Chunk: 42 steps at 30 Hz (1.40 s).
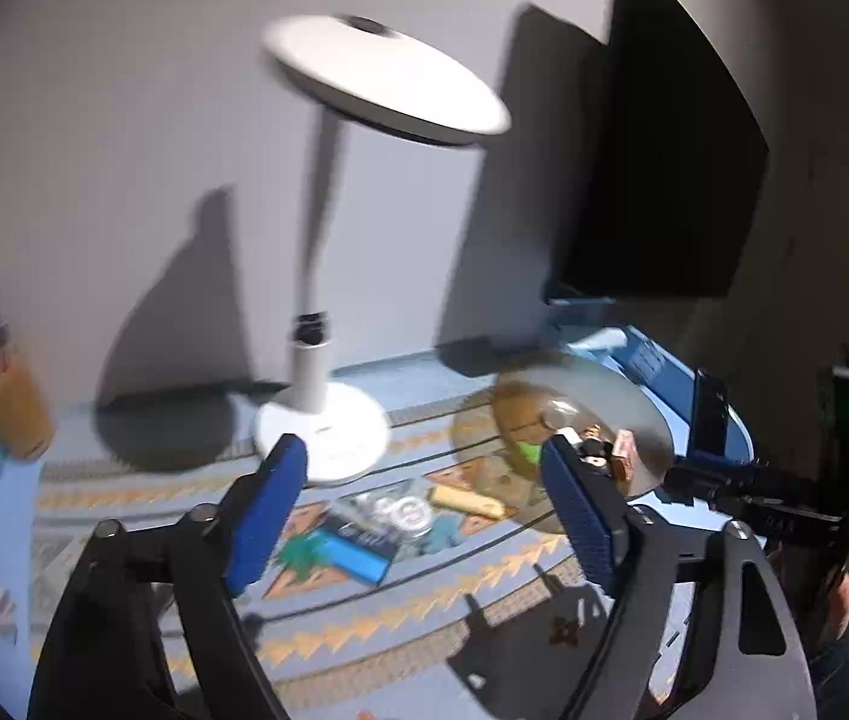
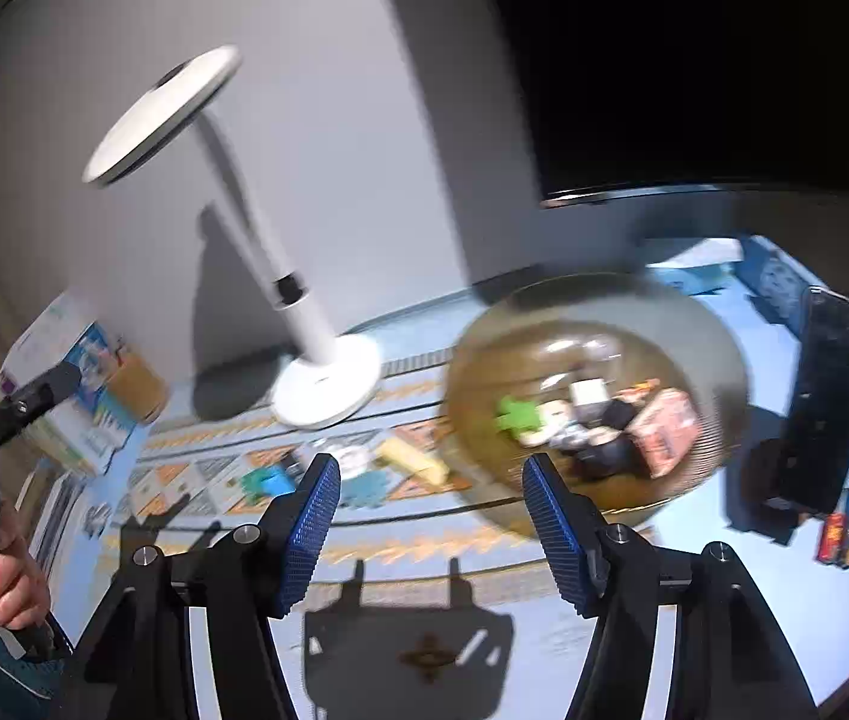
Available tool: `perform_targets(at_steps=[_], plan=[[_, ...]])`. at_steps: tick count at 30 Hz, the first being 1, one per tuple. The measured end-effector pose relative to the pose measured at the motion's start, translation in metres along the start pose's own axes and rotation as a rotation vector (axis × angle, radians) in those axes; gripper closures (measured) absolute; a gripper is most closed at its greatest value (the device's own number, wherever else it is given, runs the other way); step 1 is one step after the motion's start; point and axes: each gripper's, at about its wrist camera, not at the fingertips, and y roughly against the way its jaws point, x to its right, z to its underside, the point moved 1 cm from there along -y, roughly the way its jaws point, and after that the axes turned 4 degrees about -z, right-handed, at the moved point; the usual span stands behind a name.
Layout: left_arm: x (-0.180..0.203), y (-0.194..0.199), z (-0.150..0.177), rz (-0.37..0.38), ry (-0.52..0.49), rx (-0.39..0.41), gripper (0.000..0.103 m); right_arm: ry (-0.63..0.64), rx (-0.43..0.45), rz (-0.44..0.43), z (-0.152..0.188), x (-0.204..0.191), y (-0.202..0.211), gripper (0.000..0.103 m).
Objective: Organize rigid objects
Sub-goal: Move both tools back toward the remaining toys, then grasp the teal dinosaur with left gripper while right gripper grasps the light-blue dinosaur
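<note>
A round glass bowl [image 2: 712, 348] on the patterned cloth holds several small things: a green piece [image 2: 517, 414], a white cube [image 2: 587, 393] and a pink box [image 2: 670, 429]. Loose on the cloth to its left lie a yellow stick [image 2: 412, 459], a clear round piece [image 2: 352, 459], a blue box [image 1: 349, 552] and a teal piece [image 2: 259, 480]. My left gripper [image 1: 418, 504] is open and empty above these loose things. My right gripper [image 2: 427, 516] is open and empty, held above the cloth in front of the bowl. The bowl [image 1: 634, 396] also shows in the left wrist view.
A white desk lamp [image 2: 328, 384] stands behind the loose things. A dark monitor [image 2: 694, 60] is at the back right. A black phone on a stand [image 2: 826, 408] and batteries [image 2: 841, 531] are at the right. Boxes and an orange cup [image 2: 136, 387] stand at the left.
</note>
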Motion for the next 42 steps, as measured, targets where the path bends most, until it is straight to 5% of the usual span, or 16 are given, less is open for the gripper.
perform_targets(at_steps=[8, 12, 20, 34, 42], plan=[[-0.062, 0.021, 0.053, -0.085, 0.147, -0.023, 0.021, 0.036, -0.088, -0.092, 0.04, -0.046, -0.04, 0.041], [-0.08, -0.005, 0.09, -0.157, 0.174, -0.076, 0.021, 0.03, -0.106, -0.129, 0.063, -0.053, -0.061, 0.041], [-0.08, -0.057, 0.148, -0.159, 0.154, -0.204, 0.021, -0.008, -0.189, -0.091, 0.095, -0.042, -0.11, 0.041], [-0.072, -0.095, 0.147, -0.137, 0.113, -0.289, 0.021, 0.012, -0.255, -0.039, 0.091, -0.029, -0.149, 0.041], [-0.073, -0.13, 0.12, -0.138, 0.095, -0.322, 0.021, 0.028, -0.307, -0.053, 0.075, -0.03, -0.176, 0.041]])
